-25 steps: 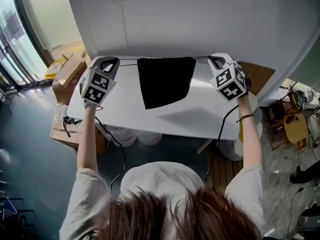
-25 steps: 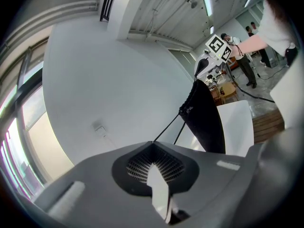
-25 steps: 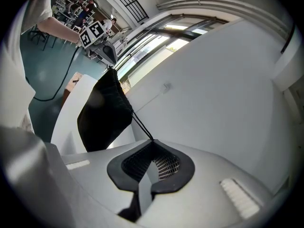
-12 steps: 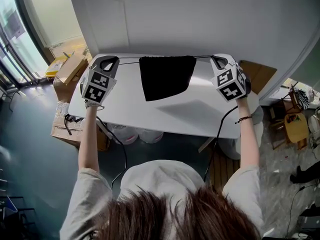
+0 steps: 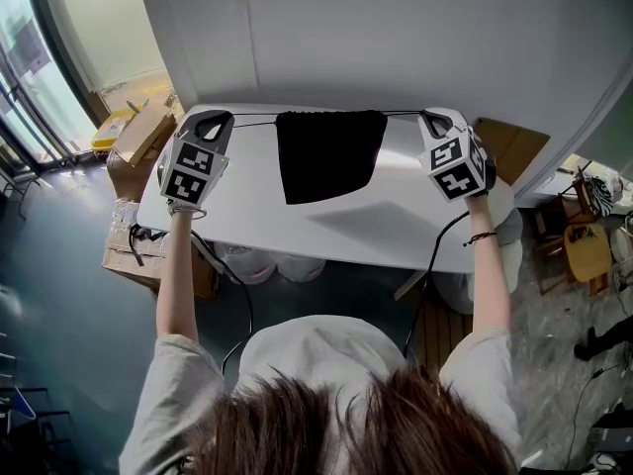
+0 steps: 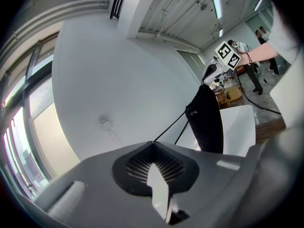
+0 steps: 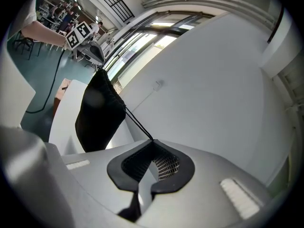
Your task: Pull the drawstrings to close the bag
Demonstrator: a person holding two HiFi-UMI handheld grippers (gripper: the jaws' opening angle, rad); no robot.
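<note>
Left gripper [image 6: 153, 144] and right gripper [image 7: 153, 141] each pinch a thin black drawstring [image 6: 169, 127] (both cords taut). A black fabric bag [image 5: 329, 154] hangs between them.

A black bag [image 5: 329, 154] hangs mid-table from taut drawstrings [image 5: 254, 118] stretched left and right, barring the far edge. The white table [image 5: 247, 216] lies bare nearer and either side. A wall [image 5: 396, 38] stands close behind, seemingly touching the table.

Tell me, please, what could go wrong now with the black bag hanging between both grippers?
A thin drawstring could slip from the shut left gripper or right gripper; the black drawstring bag would then drop or swing over the white table. Both cords look taut; pulling harder may strain them.
</note>
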